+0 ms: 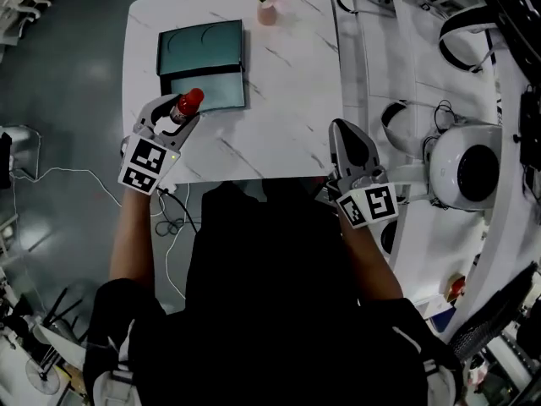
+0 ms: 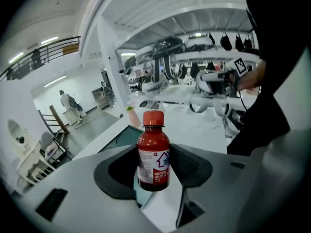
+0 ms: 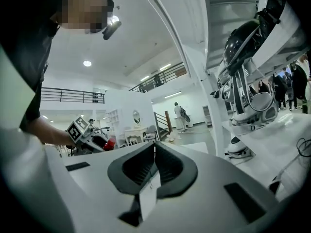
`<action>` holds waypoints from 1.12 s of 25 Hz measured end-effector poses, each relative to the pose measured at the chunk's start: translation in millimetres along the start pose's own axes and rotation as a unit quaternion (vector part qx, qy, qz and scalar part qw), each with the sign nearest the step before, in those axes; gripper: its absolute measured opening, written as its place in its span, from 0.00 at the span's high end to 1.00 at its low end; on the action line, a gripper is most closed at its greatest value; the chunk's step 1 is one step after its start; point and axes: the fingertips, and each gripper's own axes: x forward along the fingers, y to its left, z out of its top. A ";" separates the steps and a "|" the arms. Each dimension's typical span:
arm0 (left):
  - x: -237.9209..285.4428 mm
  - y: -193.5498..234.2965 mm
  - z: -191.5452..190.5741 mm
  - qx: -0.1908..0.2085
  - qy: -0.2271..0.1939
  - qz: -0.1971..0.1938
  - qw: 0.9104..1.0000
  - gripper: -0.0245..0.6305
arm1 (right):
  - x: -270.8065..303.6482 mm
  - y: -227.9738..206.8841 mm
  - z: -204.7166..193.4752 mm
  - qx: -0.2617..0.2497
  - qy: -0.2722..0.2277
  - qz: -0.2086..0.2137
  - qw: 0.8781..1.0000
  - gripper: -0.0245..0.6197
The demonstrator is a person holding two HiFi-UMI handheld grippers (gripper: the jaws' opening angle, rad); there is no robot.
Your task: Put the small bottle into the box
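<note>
The person stands at the near edge of a white, marble-veined counter (image 1: pixel 287 100) with a gripper in each hand. The left gripper (image 1: pixel 180 112) is clamped on a small dark-red bottle with a red screw cap and a white-and-red label (image 2: pixel 153 154). Its two dark jaws press the bottle's sides at the height of the label. The bottle stands upright in the grip, cap up, and its base hangs free between the jaws rather than resting on anything.

From above, the bottle sits at the near-left corner of an open teal box (image 1: pixel 201 53), whose two shallow halves lie side by side on the left part of the counter. The red cap overlaps the edge of the nearer half. I cannot tell whether the bottle is over the box or just beside it.

The right gripper (image 1: pixel 345 138) is over the near right edge of the counter, well apart from the box. Its jaws are closed together with nothing between them.

A small pink pot with a green plant (image 1: pixel 268 11) stands at the far edge of the counter, beyond the box.
</note>
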 end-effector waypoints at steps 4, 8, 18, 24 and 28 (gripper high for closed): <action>20.9 -8.4 -20.6 0.058 0.083 -0.010 0.995 0.63 | 4.9 -17.8 -0.6 -0.001 0.005 0.013 1.000 0.91; 36.8 -16.3 -40.8 0.100 0.145 -0.027 0.984 0.63 | 5.1 -22.8 1.5 0.005 0.007 0.031 0.999 0.91; 78.5 4.1 -61.6 0.154 0.218 -0.079 0.960 0.63 | 9.6 -33.6 2.2 0.013 0.007 0.041 0.999 0.91; 105.2 13.2 -78.0 0.198 0.262 -0.131 0.935 0.63 | 13.3 -38.1 -2.2 0.016 0.011 0.035 0.999 0.91; 121.9 9.3 -86.5 0.201 0.274 -0.165 0.926 0.63 | 17.7 -42.1 -4.5 0.022 0.012 0.029 0.999 0.91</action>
